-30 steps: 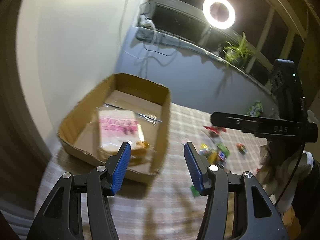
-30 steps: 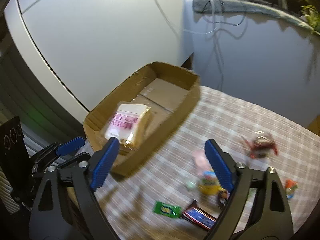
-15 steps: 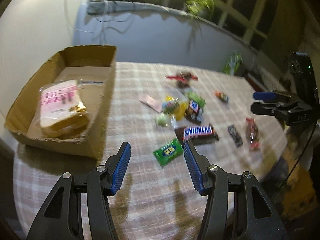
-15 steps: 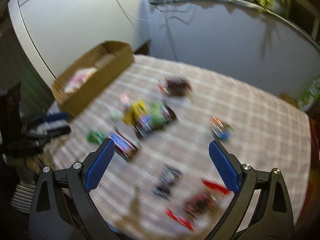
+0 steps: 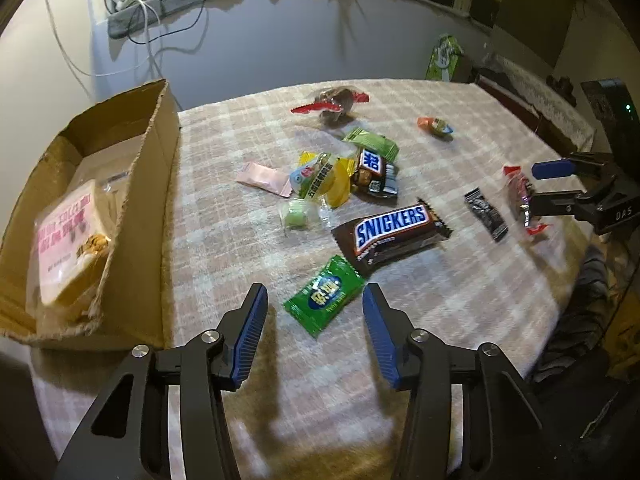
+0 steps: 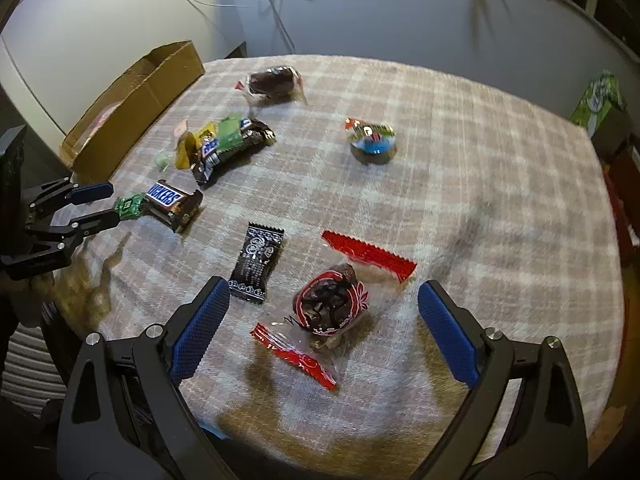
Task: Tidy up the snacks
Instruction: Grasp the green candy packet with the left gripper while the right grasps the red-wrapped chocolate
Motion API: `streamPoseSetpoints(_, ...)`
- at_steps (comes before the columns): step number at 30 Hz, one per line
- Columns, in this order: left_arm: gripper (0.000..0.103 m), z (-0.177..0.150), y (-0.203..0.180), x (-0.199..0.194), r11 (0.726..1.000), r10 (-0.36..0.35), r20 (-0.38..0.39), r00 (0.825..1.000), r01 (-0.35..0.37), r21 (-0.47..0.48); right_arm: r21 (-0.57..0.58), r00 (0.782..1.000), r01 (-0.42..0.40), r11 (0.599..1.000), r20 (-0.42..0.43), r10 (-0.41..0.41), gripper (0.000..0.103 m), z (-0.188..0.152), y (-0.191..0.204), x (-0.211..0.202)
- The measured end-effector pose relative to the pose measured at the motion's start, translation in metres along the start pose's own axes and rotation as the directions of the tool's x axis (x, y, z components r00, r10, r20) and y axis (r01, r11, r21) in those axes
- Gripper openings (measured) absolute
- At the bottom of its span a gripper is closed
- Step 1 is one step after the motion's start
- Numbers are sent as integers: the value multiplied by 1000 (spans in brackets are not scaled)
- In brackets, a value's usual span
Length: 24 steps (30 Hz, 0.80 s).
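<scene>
Several snacks lie on a checked tablecloth [image 5: 240,240]. My left gripper [image 5: 315,304] is open and empty, just short of a green packet [image 5: 324,296], with a Snickers bar [image 5: 390,228] beyond. A cardboard box [image 5: 132,184] at the left holds a pink-labelled bread packet [image 5: 64,240]. My right gripper [image 6: 324,300] is open and empty, its fingers either side of a clear red-ended packet with a dark snack [image 6: 330,306]. A black packet [image 6: 258,262] lies left of it. The box also shows in the right wrist view [image 6: 136,100].
A pile of small wrappers [image 5: 340,176] lies mid-table, with a dark red-ended packet [image 5: 334,104] and an orange-green candy [image 5: 436,126] farther back. A green bag [image 5: 442,58] stands beyond the table. The table edge runs close below both grippers.
Both grippers have swung away from the box toward the snacks. The left now faces the green packet. The right now frames the red-ended packet. Both stay open.
</scene>
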<state>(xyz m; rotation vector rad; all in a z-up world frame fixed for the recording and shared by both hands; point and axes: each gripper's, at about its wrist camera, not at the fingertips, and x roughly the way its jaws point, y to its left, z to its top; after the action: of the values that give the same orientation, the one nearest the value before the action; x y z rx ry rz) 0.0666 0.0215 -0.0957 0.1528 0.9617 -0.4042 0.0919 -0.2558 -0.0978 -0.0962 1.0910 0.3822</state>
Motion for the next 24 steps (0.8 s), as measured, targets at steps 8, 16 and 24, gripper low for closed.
streamPoseSetpoints(8, 37, 3, -8, 13, 997, -8, -19, 1000, 9, 72, 19, 999, -5, 1000, -46, 6, 97, -1, 0, 21)
streamPoseSetpoints(16, 23, -2, -17, 14, 996, 1, -13, 1000, 0, 94, 7, 998, 25, 1000, -53, -24, 90, 3, -1, 31)
streamPoseSetpoints(24, 15, -7, -20, 12, 999, 2, 8, 1000, -2, 51, -46, 995, 89, 995, -41, -91, 62, 3, 1, 29)
